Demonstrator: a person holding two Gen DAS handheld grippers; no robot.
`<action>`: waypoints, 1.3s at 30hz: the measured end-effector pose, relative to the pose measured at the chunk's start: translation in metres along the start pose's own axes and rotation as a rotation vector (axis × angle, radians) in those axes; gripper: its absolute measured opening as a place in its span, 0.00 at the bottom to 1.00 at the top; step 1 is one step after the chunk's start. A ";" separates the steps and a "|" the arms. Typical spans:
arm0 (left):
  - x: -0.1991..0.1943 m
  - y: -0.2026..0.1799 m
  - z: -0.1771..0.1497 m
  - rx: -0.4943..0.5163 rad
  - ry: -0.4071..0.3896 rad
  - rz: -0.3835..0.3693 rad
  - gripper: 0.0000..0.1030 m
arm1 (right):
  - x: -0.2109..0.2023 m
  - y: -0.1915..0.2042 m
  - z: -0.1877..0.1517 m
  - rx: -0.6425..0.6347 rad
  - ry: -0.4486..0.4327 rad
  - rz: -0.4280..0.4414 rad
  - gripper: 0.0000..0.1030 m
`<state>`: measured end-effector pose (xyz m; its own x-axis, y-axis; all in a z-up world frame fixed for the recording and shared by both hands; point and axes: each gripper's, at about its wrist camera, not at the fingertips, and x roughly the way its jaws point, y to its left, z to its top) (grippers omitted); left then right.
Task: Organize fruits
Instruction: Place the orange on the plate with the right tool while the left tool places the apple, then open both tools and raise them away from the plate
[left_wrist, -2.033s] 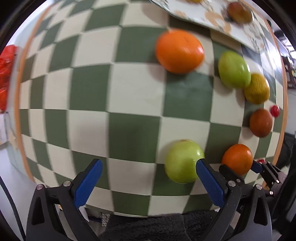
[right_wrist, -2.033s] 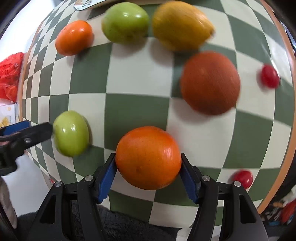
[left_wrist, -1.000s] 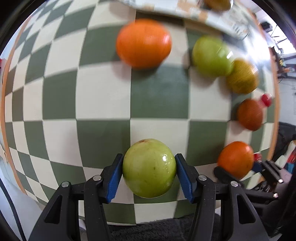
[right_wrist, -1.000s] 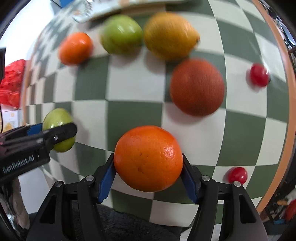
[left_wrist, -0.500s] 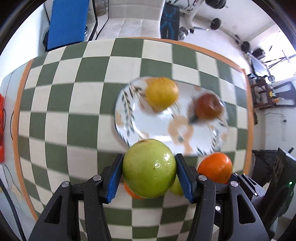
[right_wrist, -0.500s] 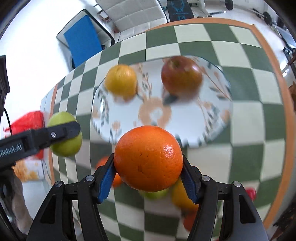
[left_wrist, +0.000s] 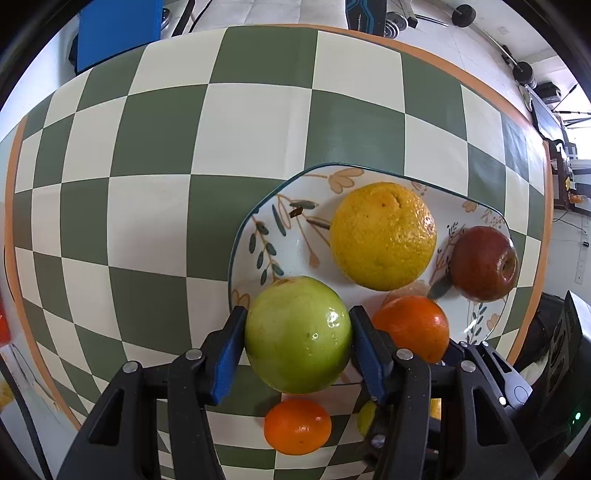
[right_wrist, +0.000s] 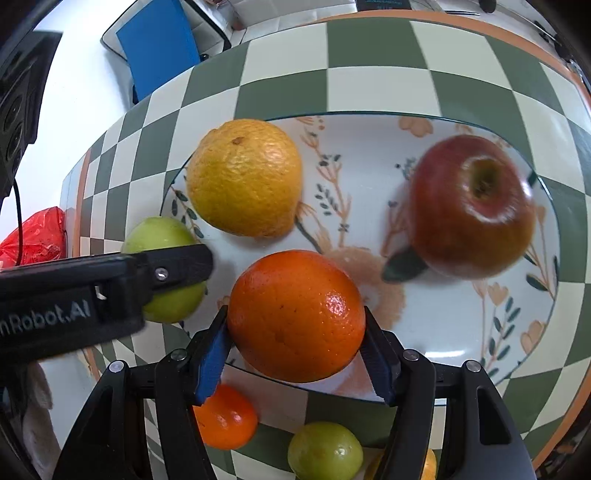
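My left gripper (left_wrist: 297, 338) is shut on a green apple (left_wrist: 298, 334) held over the near left rim of the flowered plate (left_wrist: 288, 236). My right gripper (right_wrist: 295, 325) is shut on an orange (right_wrist: 295, 315) above the plate's (right_wrist: 369, 177) near middle. On the plate lie a big yellow citrus (left_wrist: 382, 236) (right_wrist: 243, 177) and a red apple (left_wrist: 484, 263) (right_wrist: 471, 206). The right wrist view shows the green apple (right_wrist: 168, 266) in the left gripper at the plate's left edge. In the left wrist view the held orange (left_wrist: 412, 328) sits just right of the green apple.
A small orange (left_wrist: 297, 426) (right_wrist: 225, 419) and a small green fruit (right_wrist: 325, 452) lie on the checkered table (left_wrist: 147, 184) below the plate, near my side. A red bag (right_wrist: 37, 236) is off the table's left edge. A blue panel (right_wrist: 159, 40) stands beyond the far edge.
Both grippers closed on their fruits on the table, lifted them and carried them forward over the plate. In the last half second they came lower and nearer to the plate.
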<state>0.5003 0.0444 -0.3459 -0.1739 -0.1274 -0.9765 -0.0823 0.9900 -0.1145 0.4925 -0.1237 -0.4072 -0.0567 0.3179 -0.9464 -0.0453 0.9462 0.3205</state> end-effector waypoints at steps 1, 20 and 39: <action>0.001 0.000 0.001 -0.003 0.002 0.001 0.52 | 0.005 0.002 0.004 0.001 0.006 0.006 0.66; -0.027 -0.003 -0.018 0.008 -0.094 0.051 0.82 | -0.047 -0.007 -0.022 0.005 -0.046 -0.096 0.93; -0.114 -0.015 -0.129 0.056 -0.409 0.136 0.82 | -0.164 -0.011 -0.103 0.013 -0.277 -0.234 0.94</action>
<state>0.3944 0.0362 -0.2093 0.2244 0.0277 -0.9741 -0.0298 0.9993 0.0215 0.3992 -0.1927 -0.2520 0.2262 0.0956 -0.9694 -0.0119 0.9954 0.0954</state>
